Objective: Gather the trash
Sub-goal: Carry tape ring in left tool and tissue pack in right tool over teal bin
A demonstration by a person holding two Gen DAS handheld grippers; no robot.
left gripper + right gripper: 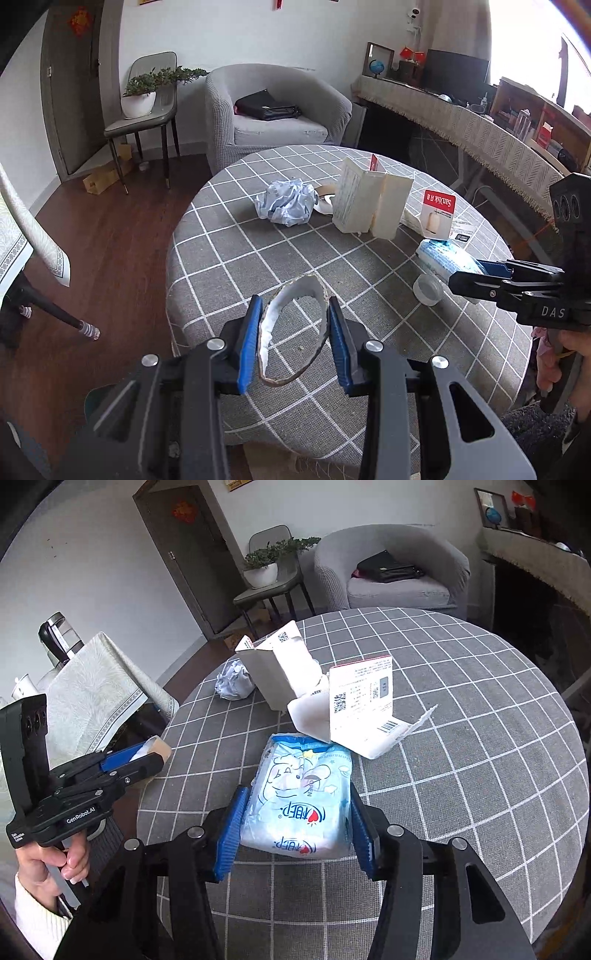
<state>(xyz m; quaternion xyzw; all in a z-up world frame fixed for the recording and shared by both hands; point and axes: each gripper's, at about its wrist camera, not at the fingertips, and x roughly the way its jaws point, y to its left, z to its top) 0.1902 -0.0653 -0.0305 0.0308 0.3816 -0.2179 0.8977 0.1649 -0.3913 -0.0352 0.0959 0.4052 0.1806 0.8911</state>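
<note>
My left gripper (294, 317) is shut on a squashed cardboard tape ring (301, 286), held above the near edge of the round checked table (236, 258). The ring (159, 746) also shows in the right wrist view, in that gripper (147, 755). My right gripper (297, 806) is shut on a pale blue tissue pack (299, 775) that stands just off the cloth. From the left wrist view, this gripper (480, 273) and the pack (445, 258) are at the table's right. Crumpled paper (288, 203), an opened white carton (369, 199) and a red-and-white card package (437, 212) lie farther back.
A clear plastic cap (428, 290) sits by the pack. A tape roll (325, 199) lies behind the paper. Beyond the table are a grey armchair (273, 110) with a black bag, a chair with a potted plant (138, 99) and a long covered desk (461, 114).
</note>
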